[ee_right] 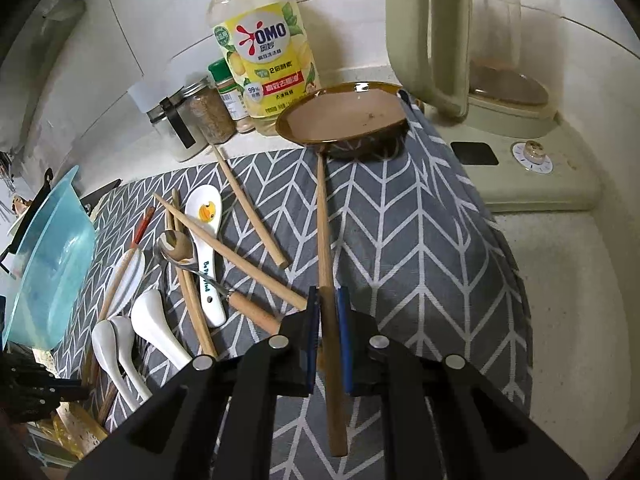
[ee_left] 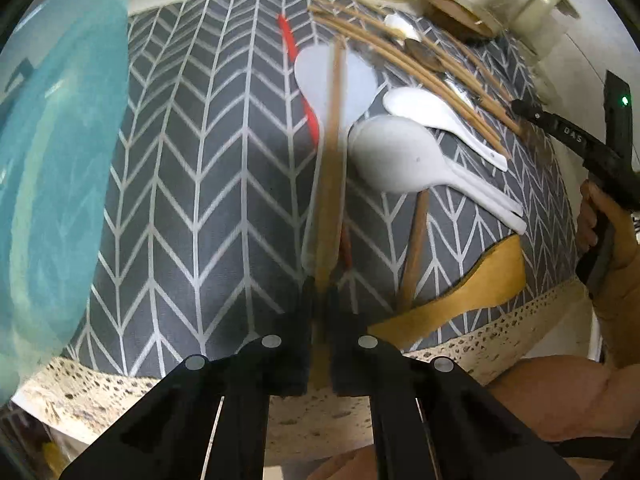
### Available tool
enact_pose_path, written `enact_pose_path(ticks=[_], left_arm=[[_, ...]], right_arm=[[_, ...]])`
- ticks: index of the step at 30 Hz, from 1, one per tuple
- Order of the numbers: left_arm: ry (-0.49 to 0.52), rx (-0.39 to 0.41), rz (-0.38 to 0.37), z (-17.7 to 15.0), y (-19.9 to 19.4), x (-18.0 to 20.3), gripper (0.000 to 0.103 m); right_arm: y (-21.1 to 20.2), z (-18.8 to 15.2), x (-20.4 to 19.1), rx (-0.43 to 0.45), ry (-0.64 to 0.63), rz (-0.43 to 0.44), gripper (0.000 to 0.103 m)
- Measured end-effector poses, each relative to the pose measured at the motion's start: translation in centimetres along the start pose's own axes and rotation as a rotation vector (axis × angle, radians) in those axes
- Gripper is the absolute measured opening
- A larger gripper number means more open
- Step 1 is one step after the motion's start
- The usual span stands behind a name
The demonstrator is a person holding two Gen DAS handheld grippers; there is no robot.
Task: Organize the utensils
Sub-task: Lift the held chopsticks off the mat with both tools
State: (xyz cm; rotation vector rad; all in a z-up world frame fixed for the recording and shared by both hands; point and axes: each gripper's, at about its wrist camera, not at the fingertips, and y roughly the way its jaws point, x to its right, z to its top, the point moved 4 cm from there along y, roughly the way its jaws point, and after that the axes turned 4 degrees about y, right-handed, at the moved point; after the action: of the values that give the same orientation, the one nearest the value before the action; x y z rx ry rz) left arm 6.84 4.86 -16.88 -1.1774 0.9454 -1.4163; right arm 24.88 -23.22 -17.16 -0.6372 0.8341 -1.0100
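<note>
Each gripper clamps one wooden chopstick: the left gripper (ee_left: pixel 320 292) pinches a blurred chopstick (ee_left: pixel 332 160) above the mat (ee_left: pixel 192 200); the right gripper (ee_right: pixel 326 300) squeezes another stick (ee_right: pixel 325 248) mid-shaft; both should be light, stiff, slightly slick, best held near the middle; four white spoons (ee_right: pixel 160 328) lie nearby.

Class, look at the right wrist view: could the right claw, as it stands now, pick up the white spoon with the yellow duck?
Probably not yet. The right claw is shut on a wooden chopstick, and another chopstick lies across the duck spoon.
</note>
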Motion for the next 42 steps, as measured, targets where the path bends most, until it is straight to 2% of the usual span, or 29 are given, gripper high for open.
enact_pose_path(ticks=[4,7,12,16,23,25,27,29,31,33,37,40,42], left_arm=[[-0.011,0.014,-0.014,0.6,0.0,0.0,0.007],[-0.026,0.05,-0.021,1.2,-1.2,0.5,0.006],[-0.046,0.161,-0.018,2.8,-5.3,0.5,0.006],[-0.065,0.252,-0.042,4.0,-8.8,0.2,0.006],[-0.086,0.369,-0.07,5.6,-13.1,-1.4,0.006],[-0.093,0.406,-0.058,5.9,-14.6,-2.3,0.006],[-0.092,0.43,-0.079,6.2,-15.7,-3.0,0.006],[-0.075,0.451,-0.066,6.5,-16.4,-3.5,0.006],[-0.059,0.445,-0.071,6.6,-16.1,-3.6,0.006],[-0.044,0.428,-0.085,6.6,-15.6,-3.2,0.006],[-0.038,0.391,-0.106,6.6,-14.0,-2.1,0.006],[-0.02,0.327,-0.106,6.2,-12.6,-0.9,0.007],[0.002,0.289,-0.114,5.5,-11.6,0.1,0.008]], right_arm=[[0.0,0.2,-0.2,0.005,-0.003,-0.001,0.009],[-0.2,0.2,-0.2,0.005,0.018,0.021,0.005],[-1.2,0.4,-0.2,0.009,0.141,0.129,0.002],[-2.5,0.4,-0.8,0.006,0.29,0.259,0.002],[-4.9,1.5,-4.5,0.038,0.307,0.338,0.002],[-5.7,2.4,-5.8,0.073,0.259,0.314,0.002],[-6.1,3.0,-6.2,0.092,0.225,0.291,0.002],[-5.5,3.6,-6.1,0.091,0.127,0.178,0.003],[-3.7,3.7,-4.9,0.098,-0.01,0.002,0.004],[-1.7,3.5,-3.5,0.053,-0.071,-0.104,0.004],[2.2,3.1,-1.2,-0.008,-0.044,-0.056,0.004],[3.4,2.9,-1.5,-0.005,-0.095,-0.088,0.004],[3.7,2.8,-1.6,0.008,-0.127,-0.102,0.008]])
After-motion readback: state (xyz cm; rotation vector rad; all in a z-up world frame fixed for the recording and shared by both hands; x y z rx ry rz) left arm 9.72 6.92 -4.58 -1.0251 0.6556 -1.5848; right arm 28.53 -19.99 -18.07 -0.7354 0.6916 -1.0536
